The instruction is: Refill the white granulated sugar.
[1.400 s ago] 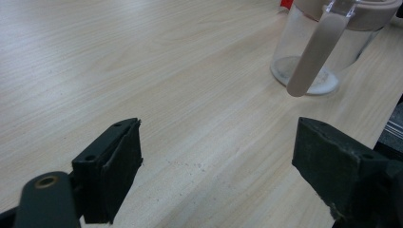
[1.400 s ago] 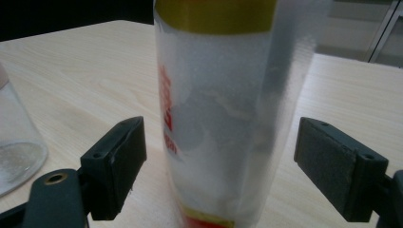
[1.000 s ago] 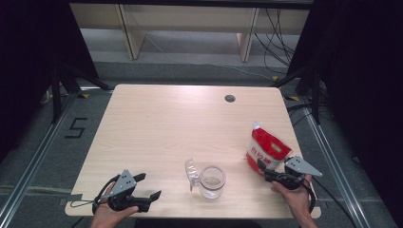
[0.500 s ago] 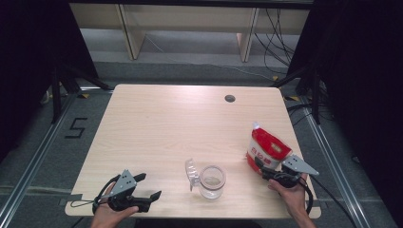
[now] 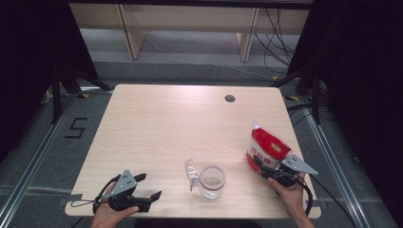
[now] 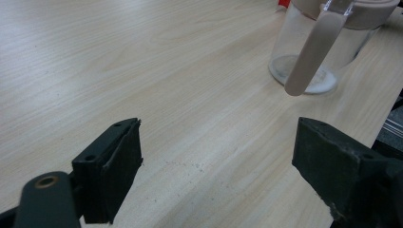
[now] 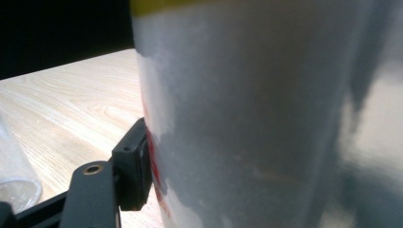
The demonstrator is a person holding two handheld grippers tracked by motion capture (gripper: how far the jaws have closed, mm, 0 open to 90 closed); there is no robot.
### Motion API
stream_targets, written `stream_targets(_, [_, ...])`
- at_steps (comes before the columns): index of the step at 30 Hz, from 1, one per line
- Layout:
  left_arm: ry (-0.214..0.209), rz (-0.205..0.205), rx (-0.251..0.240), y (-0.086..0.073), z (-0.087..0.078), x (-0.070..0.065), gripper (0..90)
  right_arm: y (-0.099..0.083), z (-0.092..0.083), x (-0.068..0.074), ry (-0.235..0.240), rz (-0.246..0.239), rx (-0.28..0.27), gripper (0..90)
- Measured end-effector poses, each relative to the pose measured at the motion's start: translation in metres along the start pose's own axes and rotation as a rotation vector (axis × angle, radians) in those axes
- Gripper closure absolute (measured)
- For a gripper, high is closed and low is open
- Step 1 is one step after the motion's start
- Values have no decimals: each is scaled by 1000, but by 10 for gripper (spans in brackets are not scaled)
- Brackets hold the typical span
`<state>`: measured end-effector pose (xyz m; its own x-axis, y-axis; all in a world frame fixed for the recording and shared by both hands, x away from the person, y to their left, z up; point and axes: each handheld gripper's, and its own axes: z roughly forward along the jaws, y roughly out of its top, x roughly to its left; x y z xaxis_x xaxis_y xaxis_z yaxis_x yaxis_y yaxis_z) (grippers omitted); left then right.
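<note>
On the worktop (image 5: 157, 118) we had wide bare room ahead. Our right hand-held gripper (image 5: 264, 166) had just been closing around the red pouch (image 5: 267, 148) near the right edge, its left pad touching. Next: lift toward the open jar (image 5: 211, 180). Our left hand-held gripper (image 5: 148, 187) stood released.

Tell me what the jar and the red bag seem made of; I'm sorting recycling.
The jar looks like clear glass or hard plastic: you see the table through it, and its flipped-open lid is also see-through. The red bag looks like glossy printed plastic film, creased and shiny.
</note>
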<state>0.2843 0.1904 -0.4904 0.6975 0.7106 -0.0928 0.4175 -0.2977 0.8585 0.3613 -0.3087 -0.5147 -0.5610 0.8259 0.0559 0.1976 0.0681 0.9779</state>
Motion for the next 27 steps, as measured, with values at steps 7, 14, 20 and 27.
stream_targets(7, [-13, -9, -13, 0, 2, -1, 162, 0, 1, -1, 13, 1, -1, 358])
stream_targets(14, [-15, 20, -5, 0, 2, 1, 162, 0, 3, -2, 23, 3, -10, 367])
stream_targets(20, [-15, 23, -2, 0, 2, 0, 162, 0, 4, 0, 31, 37, -7, 370])
stream_targets(27, [-16, 26, -2, 0, 2, 0, 163, 1, 5, 0, 47, -13, -16, 467])
